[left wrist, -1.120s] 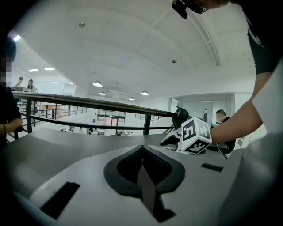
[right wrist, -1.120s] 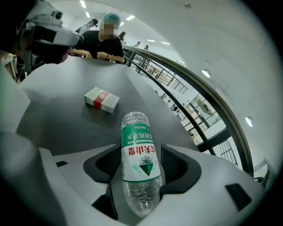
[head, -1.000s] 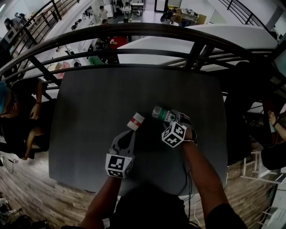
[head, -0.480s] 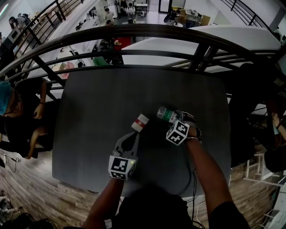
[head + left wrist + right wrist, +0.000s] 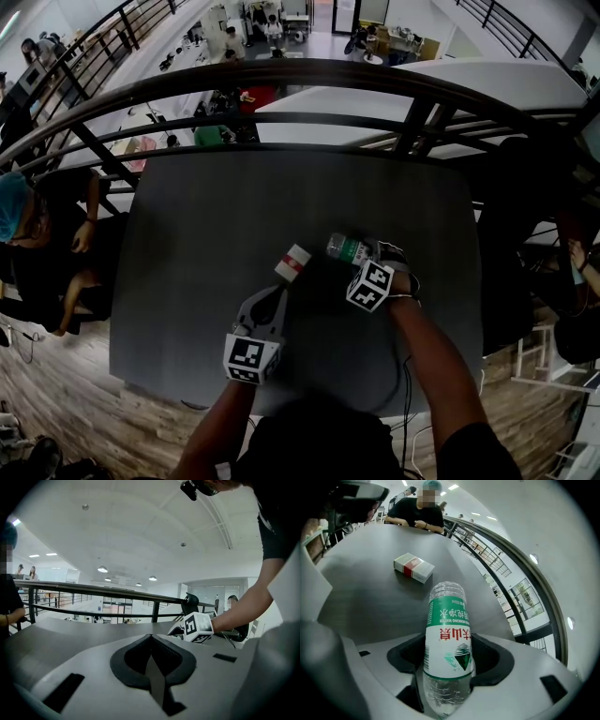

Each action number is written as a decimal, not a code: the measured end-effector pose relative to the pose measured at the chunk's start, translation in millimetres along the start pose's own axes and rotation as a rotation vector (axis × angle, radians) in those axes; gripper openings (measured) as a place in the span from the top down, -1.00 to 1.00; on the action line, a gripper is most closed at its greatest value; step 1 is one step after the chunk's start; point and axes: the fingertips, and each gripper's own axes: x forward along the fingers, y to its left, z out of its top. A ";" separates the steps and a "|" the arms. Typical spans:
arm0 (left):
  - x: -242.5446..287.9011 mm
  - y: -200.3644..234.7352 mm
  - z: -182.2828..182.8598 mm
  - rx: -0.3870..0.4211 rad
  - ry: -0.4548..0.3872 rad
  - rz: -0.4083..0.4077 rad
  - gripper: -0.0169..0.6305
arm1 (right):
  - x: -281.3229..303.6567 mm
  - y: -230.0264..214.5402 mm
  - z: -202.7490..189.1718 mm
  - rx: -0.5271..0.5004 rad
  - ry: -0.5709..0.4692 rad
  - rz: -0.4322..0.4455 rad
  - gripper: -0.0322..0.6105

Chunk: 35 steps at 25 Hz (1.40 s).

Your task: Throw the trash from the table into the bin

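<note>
A clear water bottle [image 5: 345,248] with a green label lies on the dark grey table [image 5: 206,216]. Its lower end sits between the jaws of my right gripper [image 5: 367,259]. In the right gripper view the bottle [image 5: 446,634] fills most of the gap; the jaws have just been opening and a dark slit shows beside it, so the gripper [image 5: 447,670] is open. A small white box with a red band [image 5: 292,263] [image 5: 414,567] lies left of the bottle. My left gripper [image 5: 277,289] is shut and empty, its tip just short of the box, which the left gripper view [image 5: 152,641] does not show.
A dark curved railing [image 5: 309,75] runs along the table's far edge, with a lower floor beyond it. A person in a teal cap [image 5: 19,211] sits at the table's left side. A cable [image 5: 405,394] hangs near the front right edge. No bin is in view.
The right gripper has rolled slightly around the bottle. The bottle, the box and the left gripper stay where they were.
</note>
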 end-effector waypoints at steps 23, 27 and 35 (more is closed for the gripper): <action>-42.6 1.1 5.6 0.004 -0.040 -0.051 0.88 | -175.1 -2.1 76.9 0.269 -0.396 -0.387 -0.05; -50.1 5.5 13.6 -0.009 -0.069 -0.074 0.88 | -203.5 4.7 87.6 0.433 -0.478 -0.409 -0.05; -59.8 1.2 21.7 -0.005 -0.086 -0.116 0.88 | -266.4 35.8 103.3 0.779 -0.735 -0.410 -0.05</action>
